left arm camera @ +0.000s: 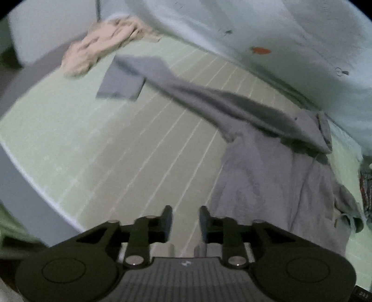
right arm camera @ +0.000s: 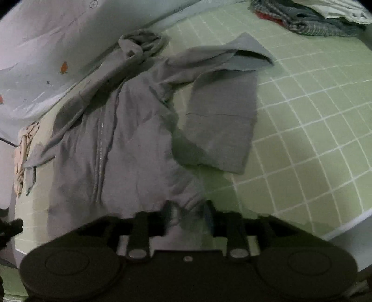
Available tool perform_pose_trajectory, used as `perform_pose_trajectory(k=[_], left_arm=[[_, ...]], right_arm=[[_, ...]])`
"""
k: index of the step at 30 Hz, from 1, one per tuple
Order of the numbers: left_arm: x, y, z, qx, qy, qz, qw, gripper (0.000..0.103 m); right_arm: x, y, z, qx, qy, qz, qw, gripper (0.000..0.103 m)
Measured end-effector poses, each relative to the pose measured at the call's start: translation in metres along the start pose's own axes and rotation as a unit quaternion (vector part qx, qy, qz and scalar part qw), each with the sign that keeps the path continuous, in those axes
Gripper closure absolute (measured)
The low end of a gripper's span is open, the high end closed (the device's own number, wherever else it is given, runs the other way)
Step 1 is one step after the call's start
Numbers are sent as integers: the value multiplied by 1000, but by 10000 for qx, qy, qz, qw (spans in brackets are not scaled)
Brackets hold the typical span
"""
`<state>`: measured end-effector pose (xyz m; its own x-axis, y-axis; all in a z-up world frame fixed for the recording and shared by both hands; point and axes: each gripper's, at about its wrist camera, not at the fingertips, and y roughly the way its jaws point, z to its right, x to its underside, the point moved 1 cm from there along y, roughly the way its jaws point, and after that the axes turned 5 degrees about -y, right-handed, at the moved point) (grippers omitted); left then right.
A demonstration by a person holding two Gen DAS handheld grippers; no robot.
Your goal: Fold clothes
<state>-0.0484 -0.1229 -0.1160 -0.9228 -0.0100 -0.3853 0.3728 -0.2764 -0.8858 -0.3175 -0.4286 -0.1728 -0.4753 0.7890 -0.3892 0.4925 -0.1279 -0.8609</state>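
A pale green surface (right arm camera: 313,139), matte and ruled with thin white lines into squares, fills both views. Behind it hangs a smooth, light sheet (left arm camera: 279,34) printed with small orange marks. Spread across the green grid lies the grey hoodie (right arm camera: 130,144), soft and creased jersey, front up, with a metal zip running down its middle. One sleeve lies folded across to a flat, square-ended panel, the other trails as a long twisted band, and the hood is bunched at the top. At the far end sits a crumpled beige garment (left arm camera: 100,48), and a pile of checked fabric (right arm camera: 309,21) sits at a corner. The left hand-held gripper (left arm camera: 186,220) hangs with jaws apart over bare grid, beside the hoodie's hem. The right hand-held gripper (right arm camera: 188,216) is spread, the hem's edge between its fingers, unpinched.
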Motion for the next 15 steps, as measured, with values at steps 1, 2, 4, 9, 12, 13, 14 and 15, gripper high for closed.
perform_pose_trajectory(k=[1,2,4,9,12,13,14,15], left_arm=[[4,1,1,-33,15,-42,10000,63],[7,1,2,-66,30,-84,9999,63],[14,2,4,-132,61,-168,9998,59],[30,-3,23,-4,293,-117,9995,30],[38,-8,39,45,606,-13,9982,22],[40,-7,44,46,693,-6,9976,22],[42,-7,49,49,773,-4,9970,21],[45,-7,53,56,838,-14,9965,21]], right_arm=[[2,-3,3,-59,85,87,9999,43],[4,-6,8,-91,187,167,9996,40],[0,-6,17,41,264,218,9994,40],[-7,-4,32,328,283,420,9982,20],[-13,4,37,510,139,554,9971,17],[-15,8,37,575,64,583,9966,17],[-17,12,38,624,24,658,9959,17],[-19,15,39,672,-14,733,9950,17]])
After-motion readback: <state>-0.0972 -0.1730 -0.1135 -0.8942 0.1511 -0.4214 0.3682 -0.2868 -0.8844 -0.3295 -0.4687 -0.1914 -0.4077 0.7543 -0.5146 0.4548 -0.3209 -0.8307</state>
